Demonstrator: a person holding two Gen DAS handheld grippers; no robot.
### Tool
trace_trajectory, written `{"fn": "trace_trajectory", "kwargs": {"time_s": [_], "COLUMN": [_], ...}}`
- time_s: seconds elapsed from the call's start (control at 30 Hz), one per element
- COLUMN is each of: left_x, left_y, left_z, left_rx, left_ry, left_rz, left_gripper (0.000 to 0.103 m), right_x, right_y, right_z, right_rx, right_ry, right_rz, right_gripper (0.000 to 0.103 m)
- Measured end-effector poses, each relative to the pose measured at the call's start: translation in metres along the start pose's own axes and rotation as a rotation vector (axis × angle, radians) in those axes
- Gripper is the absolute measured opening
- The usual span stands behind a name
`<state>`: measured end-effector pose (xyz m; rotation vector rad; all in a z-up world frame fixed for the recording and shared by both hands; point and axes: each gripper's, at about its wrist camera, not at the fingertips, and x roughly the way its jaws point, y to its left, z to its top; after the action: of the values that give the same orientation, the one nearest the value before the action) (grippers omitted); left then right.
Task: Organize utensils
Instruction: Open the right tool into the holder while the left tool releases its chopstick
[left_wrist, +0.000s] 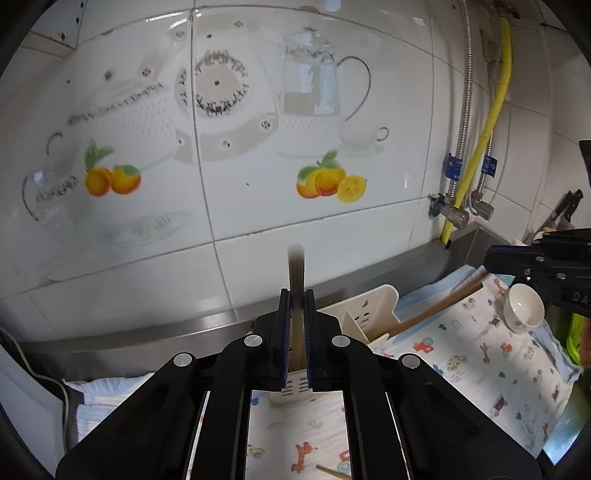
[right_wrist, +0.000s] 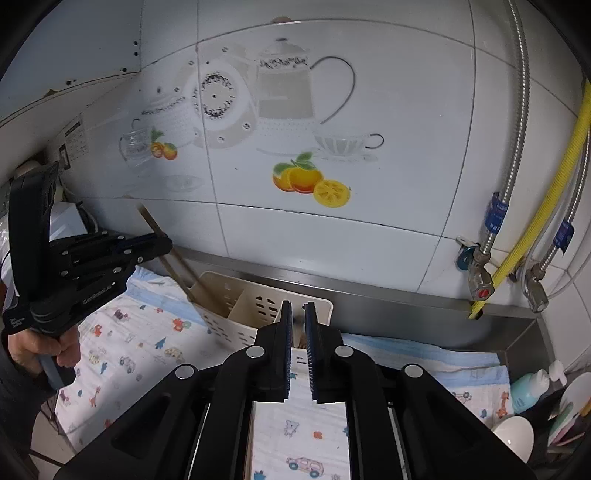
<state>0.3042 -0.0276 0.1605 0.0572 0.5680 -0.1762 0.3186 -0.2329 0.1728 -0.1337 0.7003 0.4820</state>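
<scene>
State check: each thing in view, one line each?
Left hand-held gripper: shut on chopsticks, held upright.
Right hand-held gripper: open, holding nothing.
Caddy: upright on cloth, chopsticks in it lean out.
Cup: tipped on its side on cloth.

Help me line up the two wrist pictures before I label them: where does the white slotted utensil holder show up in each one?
Left wrist: the utensil holder sits just right of centre, behind the left tongs, which clamp brown chopsticks.
Right wrist: it lies centre-left, directly beyond the right tongs, with chopsticks leaning into its left end.
Shared landmark: the orange-fruit tile decal on the wall above the holder.
</scene>
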Motion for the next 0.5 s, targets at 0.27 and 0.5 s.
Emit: {"fn": "trace_trajectory", "kwargs": {"time_s": [0.27, 0.5], "left_x": [-0.027, -0.08], "left_y": [-0.004, -0.016], "left_z": [-0.004, -0.044], "left_rx": [-0.009, 0.013], "left_ry": [-0.047, -0.059], "left_rz": [-0.012, -0.018], "left_gripper": [0.01, 0.019], "right_x": [-0.029, -0.08], "right_y": [0.005, 0.031], "right_z": [-0.015, -0.072], "right_rx": [-0.019, -0.044], "right_ry": [-0.062, -0.095], "right_rz": [-0.023, 0.053], "right_gripper": [0.023, 0.023]}}
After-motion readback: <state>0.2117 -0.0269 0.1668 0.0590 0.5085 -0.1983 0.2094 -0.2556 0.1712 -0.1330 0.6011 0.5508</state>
